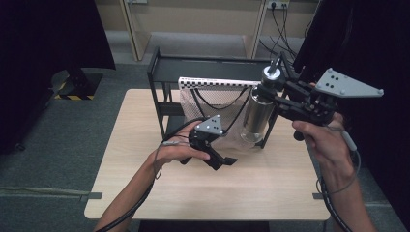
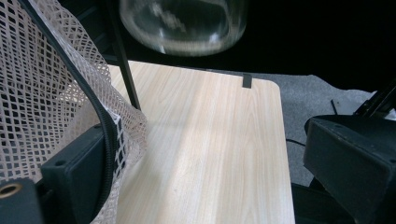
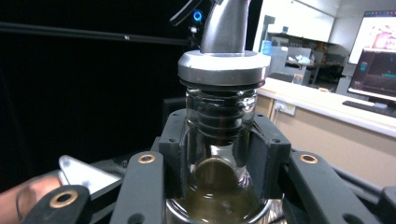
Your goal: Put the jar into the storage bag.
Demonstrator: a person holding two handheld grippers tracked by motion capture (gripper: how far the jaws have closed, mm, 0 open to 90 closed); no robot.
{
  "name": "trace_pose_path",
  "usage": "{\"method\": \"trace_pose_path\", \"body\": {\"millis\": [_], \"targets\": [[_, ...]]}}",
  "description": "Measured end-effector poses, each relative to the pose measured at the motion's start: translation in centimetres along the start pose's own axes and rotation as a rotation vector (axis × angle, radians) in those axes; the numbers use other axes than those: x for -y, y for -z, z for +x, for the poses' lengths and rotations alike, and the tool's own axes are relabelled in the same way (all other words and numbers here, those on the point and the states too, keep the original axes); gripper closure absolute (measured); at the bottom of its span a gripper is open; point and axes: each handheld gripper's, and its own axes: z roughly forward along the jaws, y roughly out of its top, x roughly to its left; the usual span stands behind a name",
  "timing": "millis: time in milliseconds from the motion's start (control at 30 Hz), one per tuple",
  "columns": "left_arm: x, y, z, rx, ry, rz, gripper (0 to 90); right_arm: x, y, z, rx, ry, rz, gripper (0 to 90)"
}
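Note:
A clear glass bottle (image 1: 256, 116) with a metal pourer top hangs upright in the air in front of the black rack (image 1: 157, 72). My right gripper (image 1: 269, 93) is shut on its neck. In the right gripper view the jaws clasp the bottle (image 3: 219, 140) just under the metal collar, and yellowish liquid shows inside. A white mesh bag (image 1: 212, 104) with black straps hangs from the rack. My left gripper (image 1: 225, 162) rests low on the table by the bag, jaws wide apart. The mesh bag (image 2: 28, 84) and a strap drape over one jaw, and the bottle's base (image 2: 182, 23) hangs above.
The light wooden table (image 1: 193, 193) has bare room in front of the rack and to the right (image 2: 210, 140). Dark curtains stand on both sides. Grey carpet lies around the table, and cables run along the back wall.

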Motion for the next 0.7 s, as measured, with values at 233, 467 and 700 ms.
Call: {"method": "trace_pose_path", "body": {"millis": [233, 467, 700], "targets": [[-0.1, 0.0, -0.2, -0.001, -0.015, -0.003, 5.0, -3.2, -1.8, 0.8, -0.012, 0.021, 0.002, 62.7], [-0.3, 0.1, -0.4, 0.001, -0.020, -0.002, 4.7, -4.4, -4.9, 1.2, -0.036, 0.015, 0.004, 62.7], [-0.4, 0.3, -0.4, 0.004, -0.022, -0.006, 4.8, -3.6, -8.3, 0.9, -0.036, -0.001, 0.038, 62.7]]}}
